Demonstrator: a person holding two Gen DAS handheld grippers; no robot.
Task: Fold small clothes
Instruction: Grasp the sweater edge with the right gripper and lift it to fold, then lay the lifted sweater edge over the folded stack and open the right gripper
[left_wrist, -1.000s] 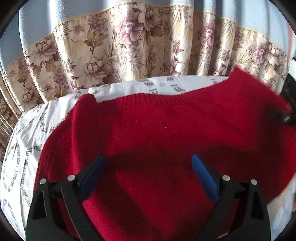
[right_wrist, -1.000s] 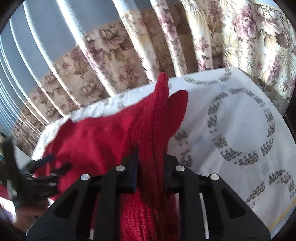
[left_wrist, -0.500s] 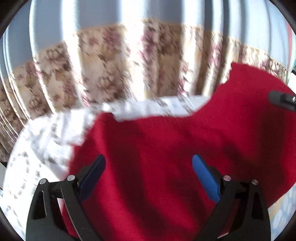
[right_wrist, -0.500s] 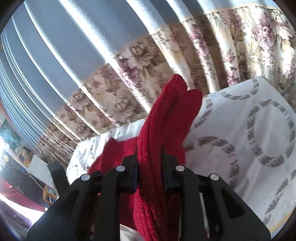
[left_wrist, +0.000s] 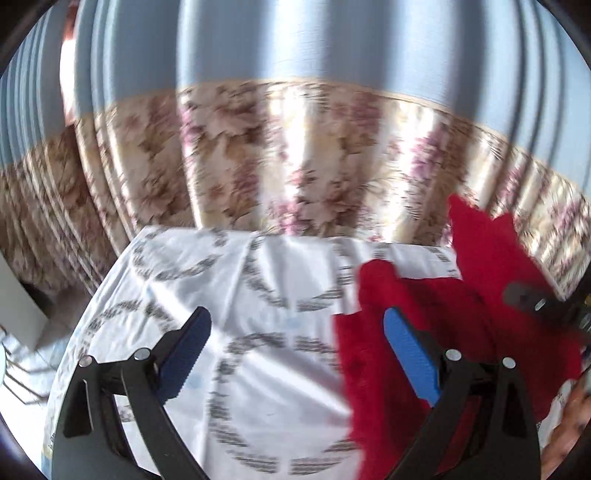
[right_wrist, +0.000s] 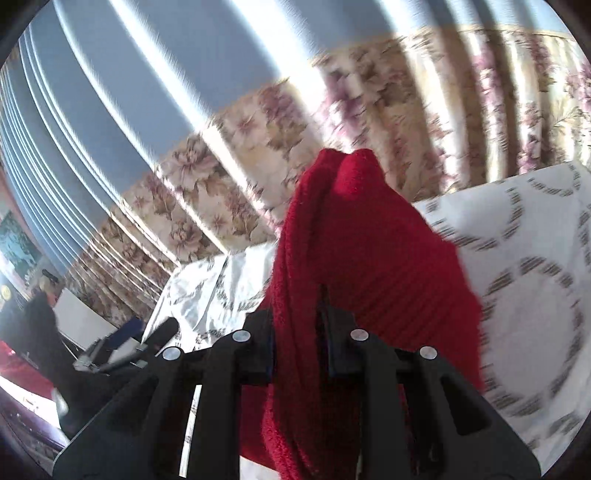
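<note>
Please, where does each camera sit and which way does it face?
Left wrist: on the left gripper, open, looking down over the white cloth; a hand shows at right.
Right wrist: on the right gripper, shut on the red sweater.
Shared: sweater, cloth, floral curtain.

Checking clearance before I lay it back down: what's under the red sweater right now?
Under the red sweater, pinched in the right gripper, lies the white patterned sheet, bare to its left. The sheet directly beneath its hanging folds is covered, so I cannot see what is there.
</note>
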